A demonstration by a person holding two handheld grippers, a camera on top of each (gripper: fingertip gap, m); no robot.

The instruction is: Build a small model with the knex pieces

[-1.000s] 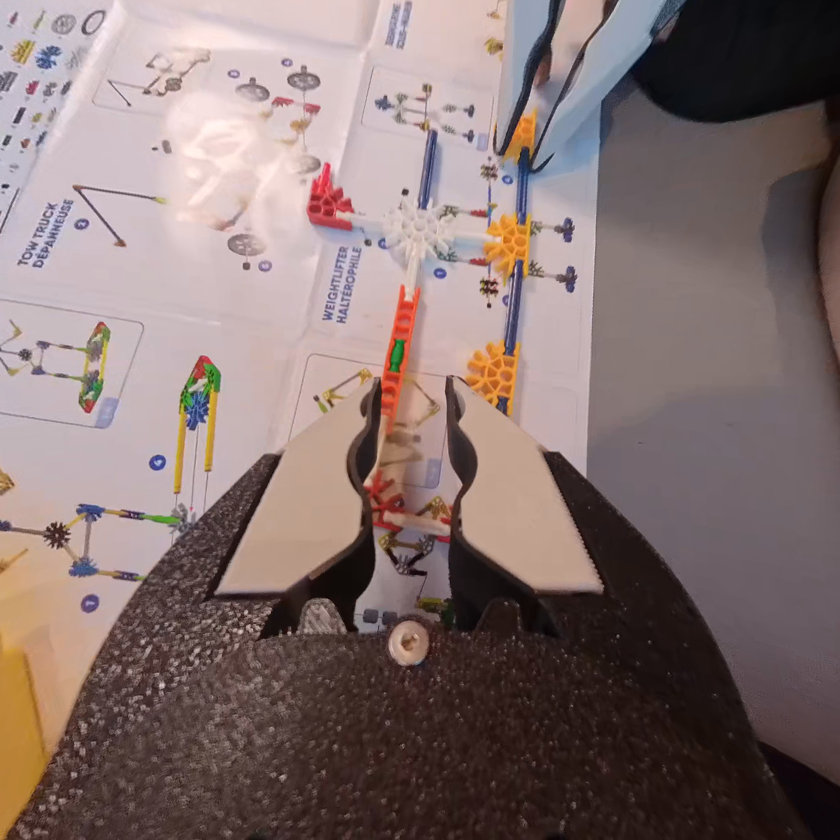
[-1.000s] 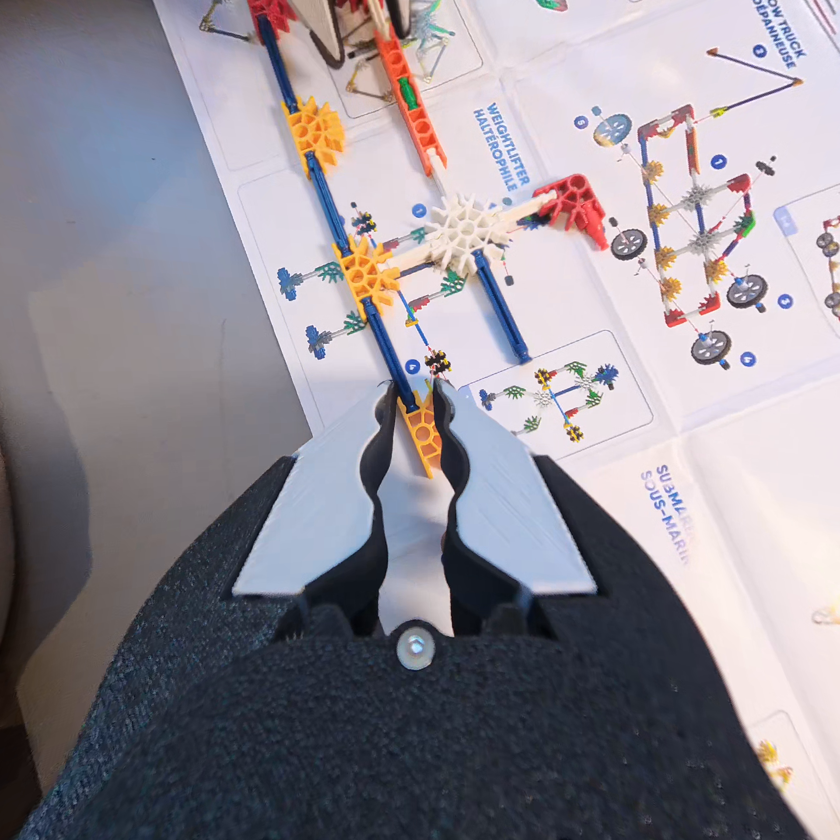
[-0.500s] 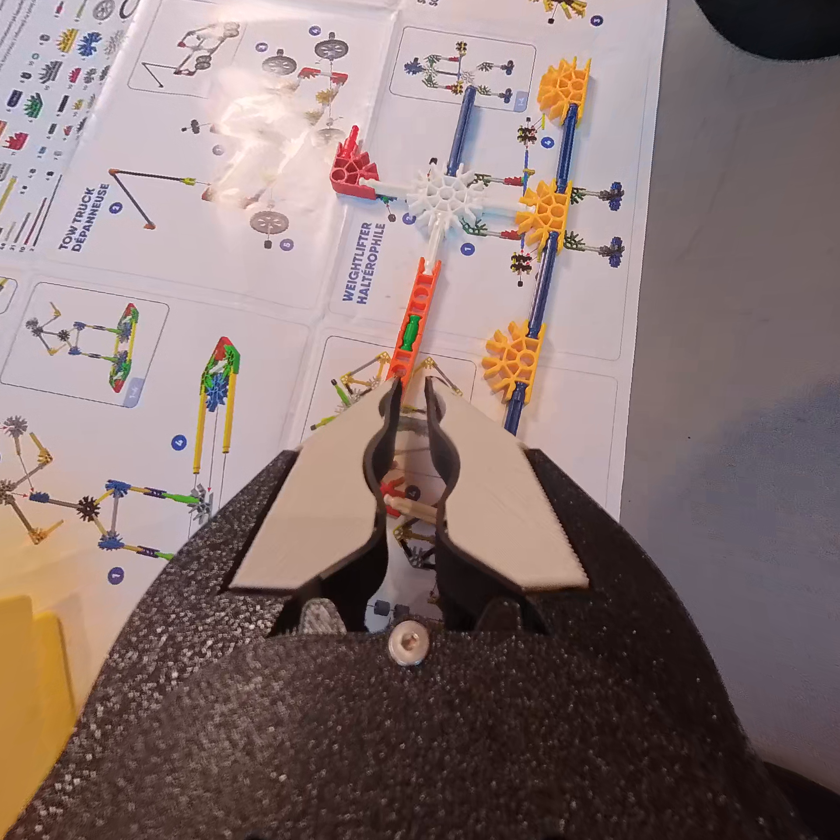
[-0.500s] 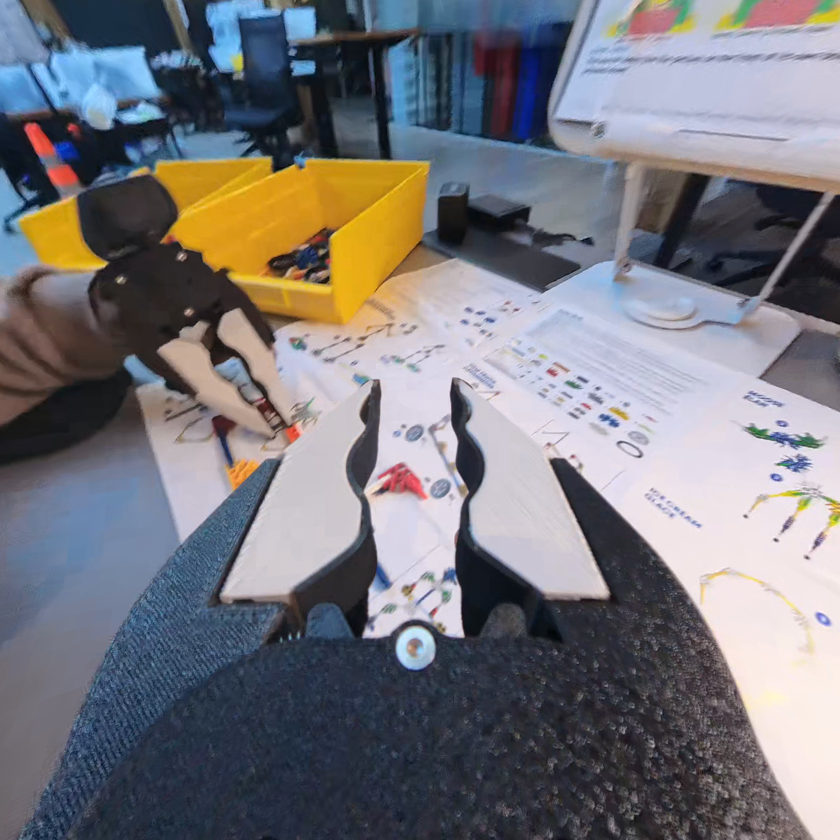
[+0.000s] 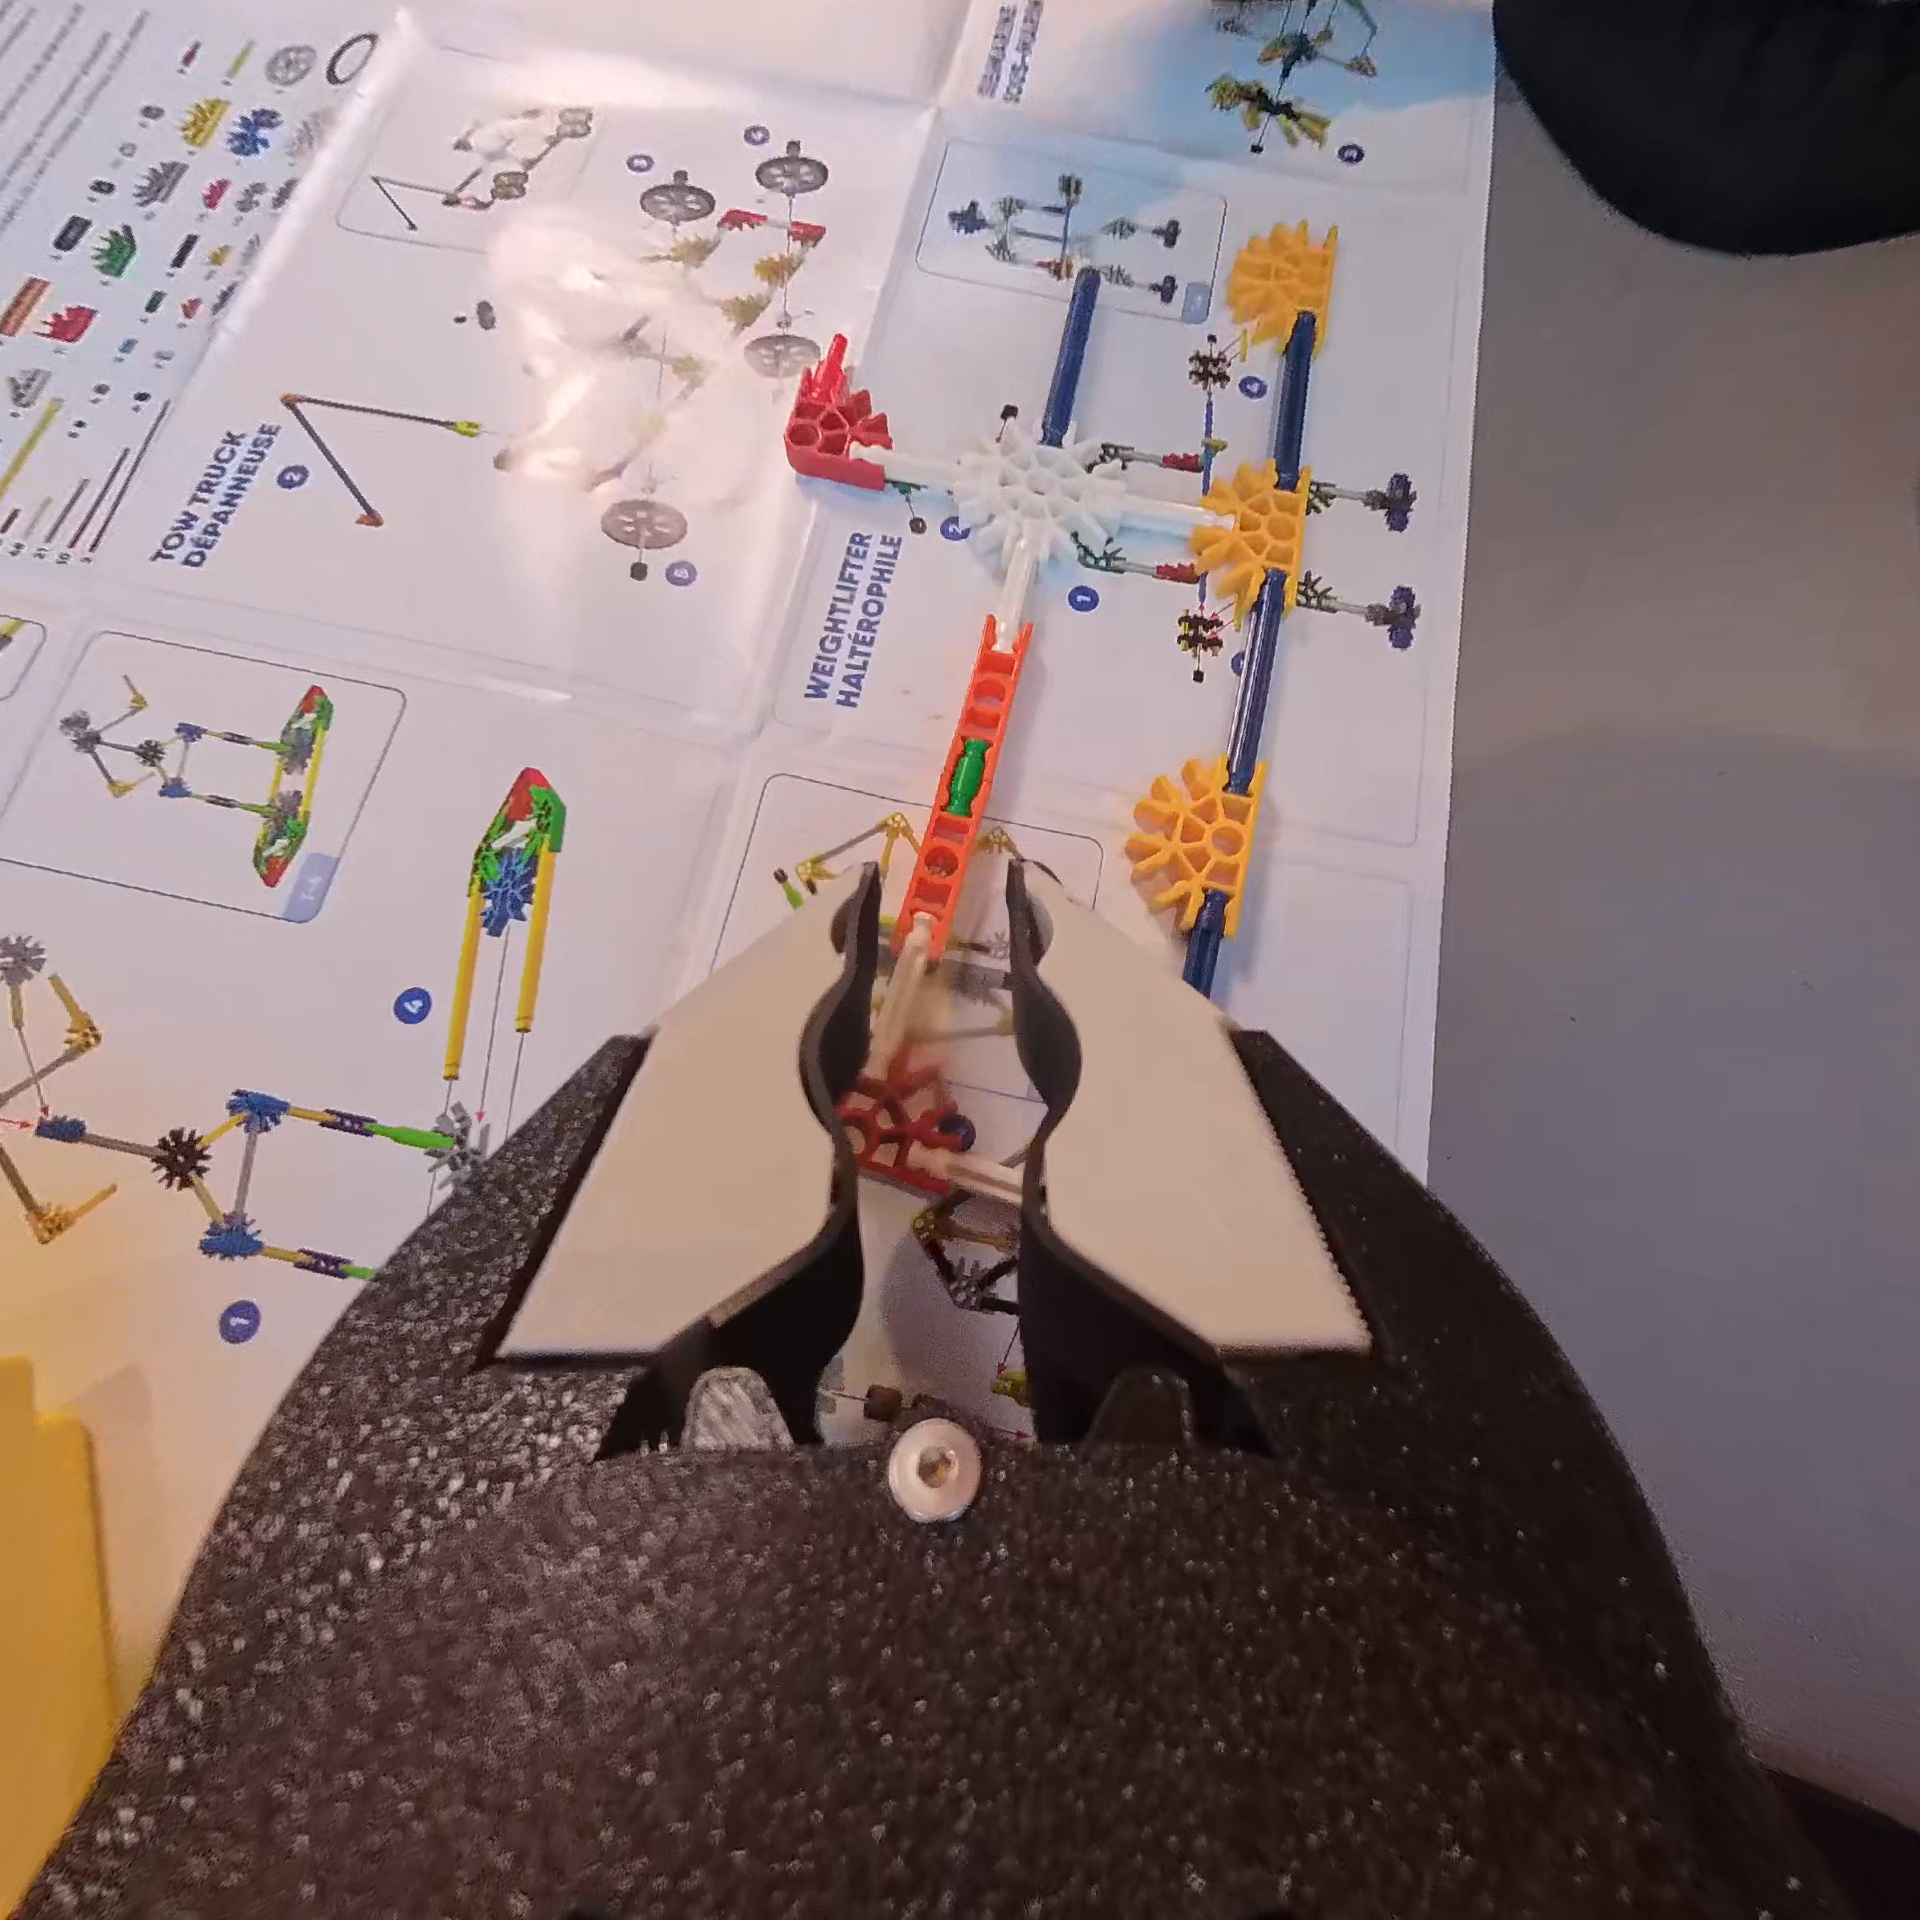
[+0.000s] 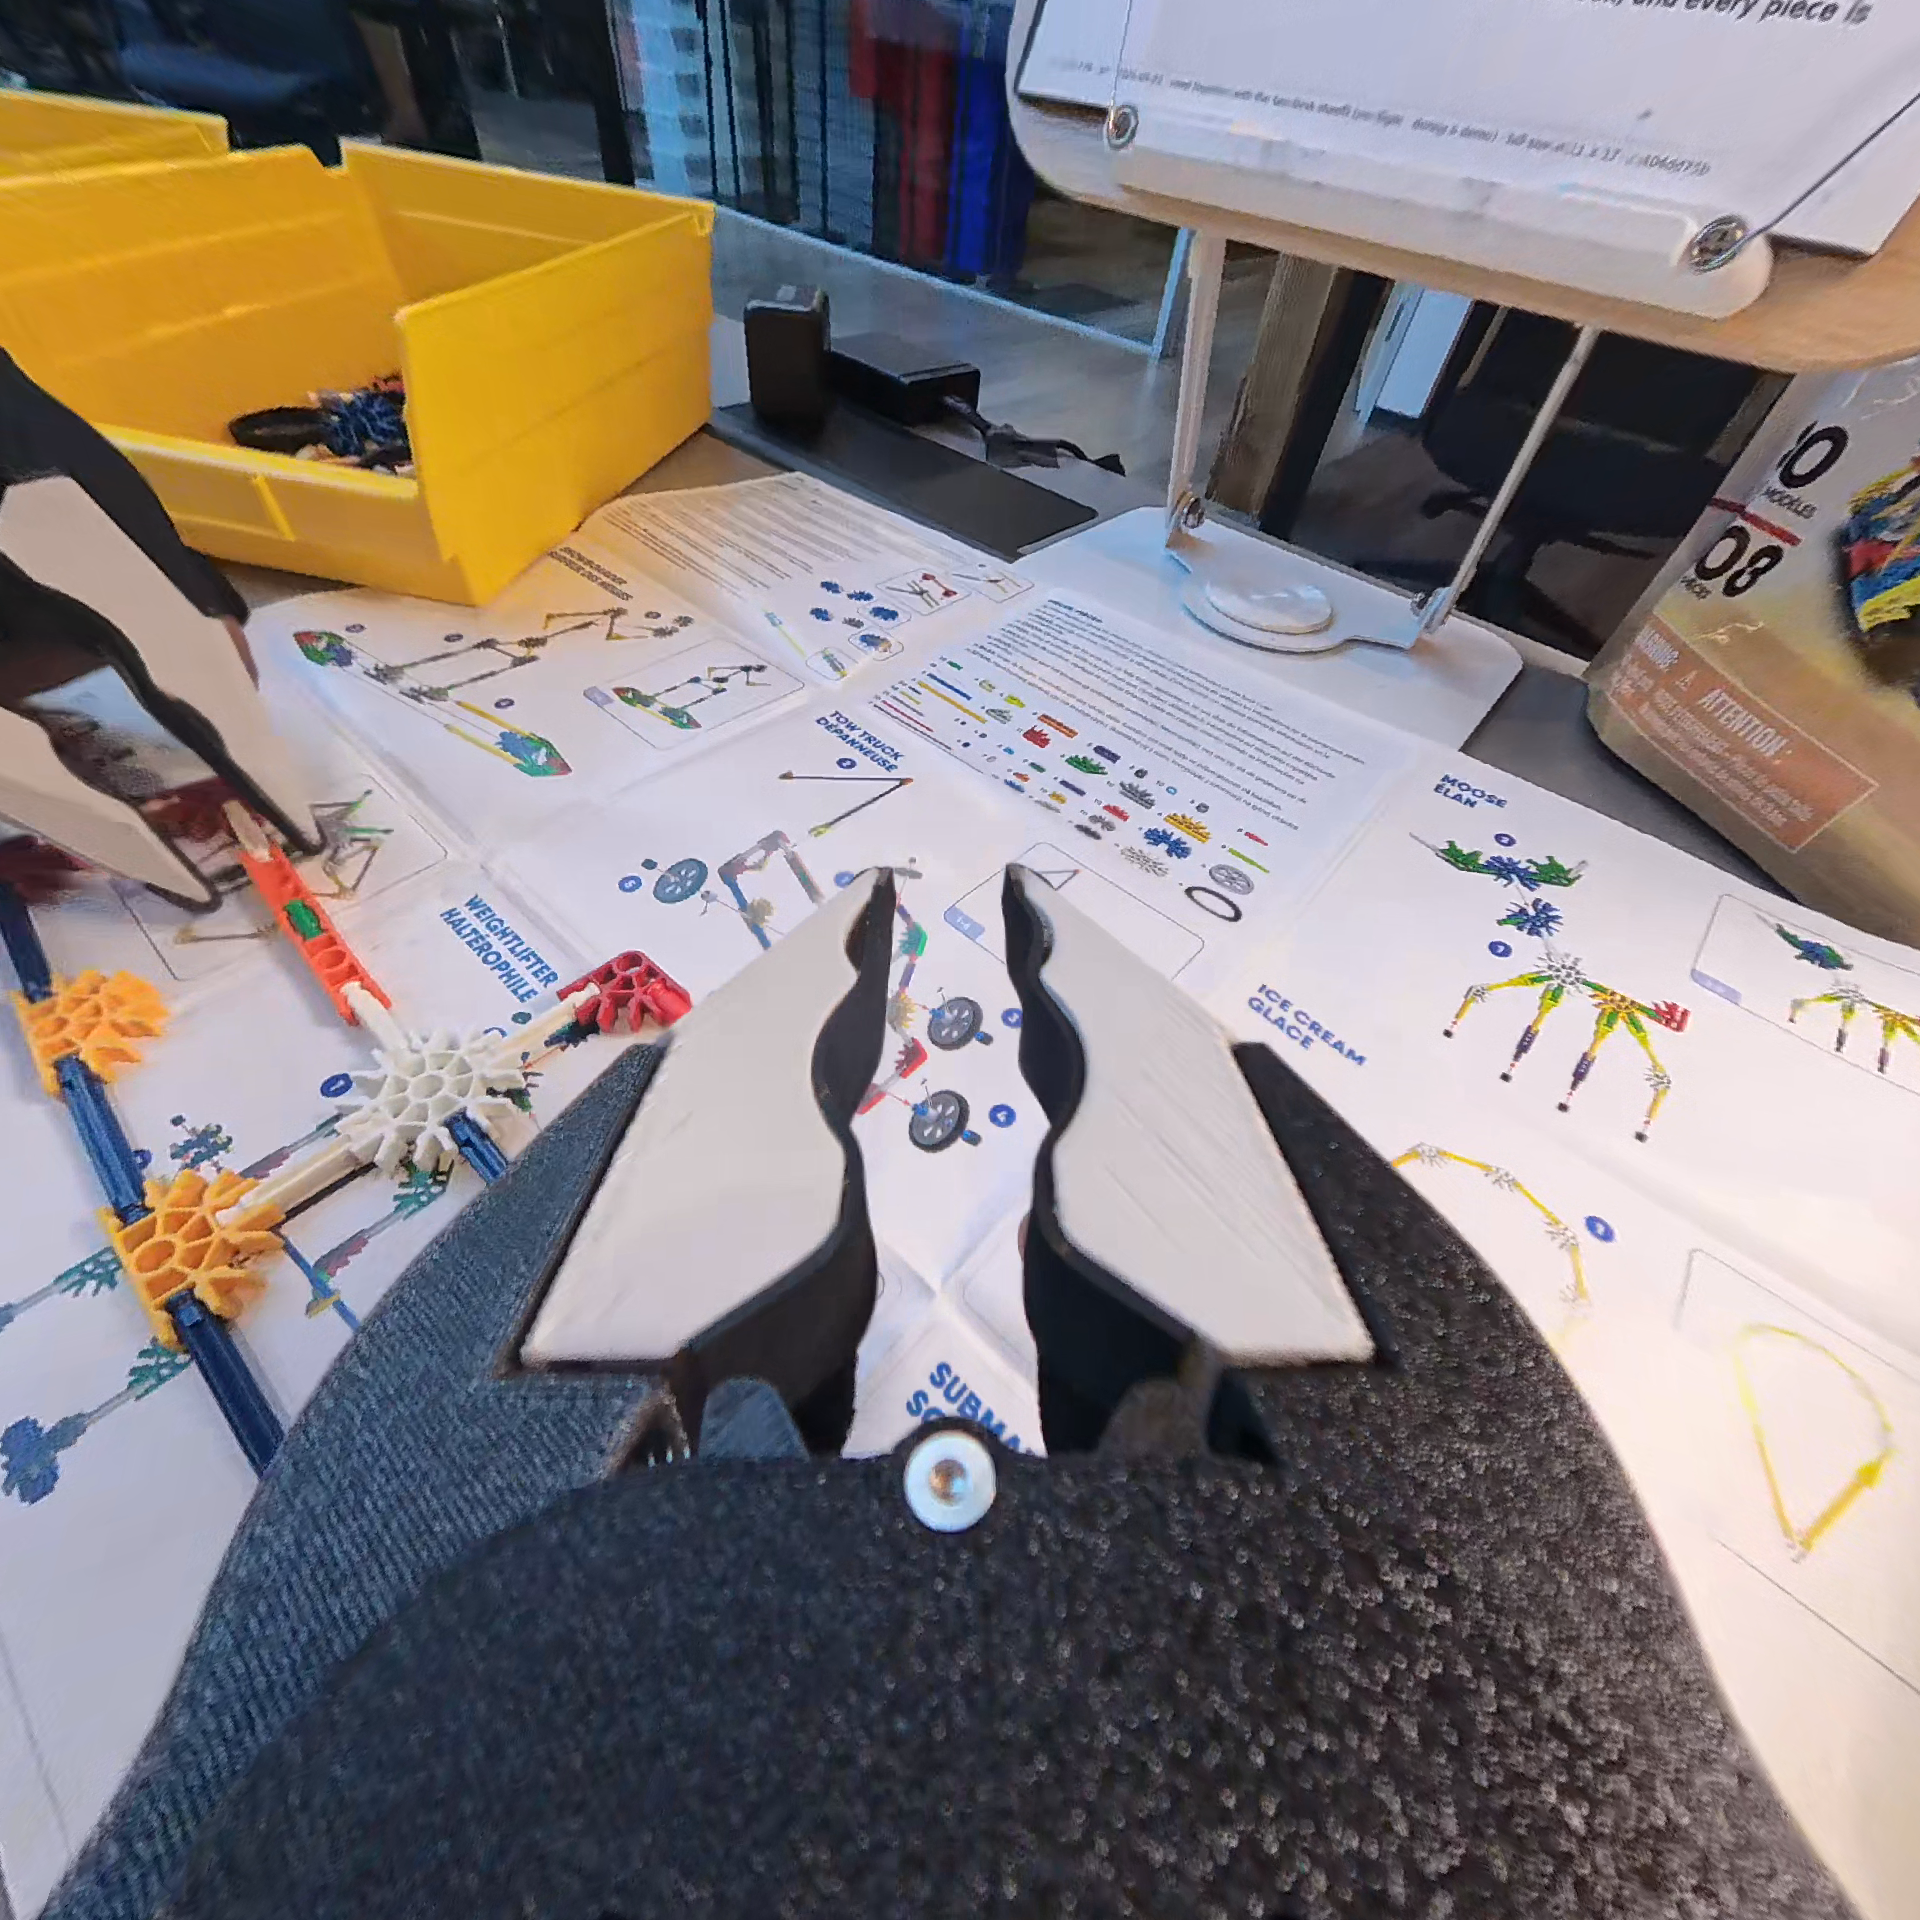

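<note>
Left claw [image 5: 940, 904] stood released astride orange plastic connector bar [image 5: 961, 790]; right claw [image 6: 948, 896] released, empty, above printed instruction sheet [image 6: 1299, 914].

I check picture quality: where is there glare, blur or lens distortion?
Left wrist view: glare washes out a patch of the printed instruction sheet; the red connector between the open left gripper fingers is blurred. Right wrist view: wide-angle bending at the edges; the cardboard box is soft.

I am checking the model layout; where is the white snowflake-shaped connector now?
In the left wrist view the white connector lies upper centre on the instruction sheet, between the red corner connector and a yellow connector.
</note>
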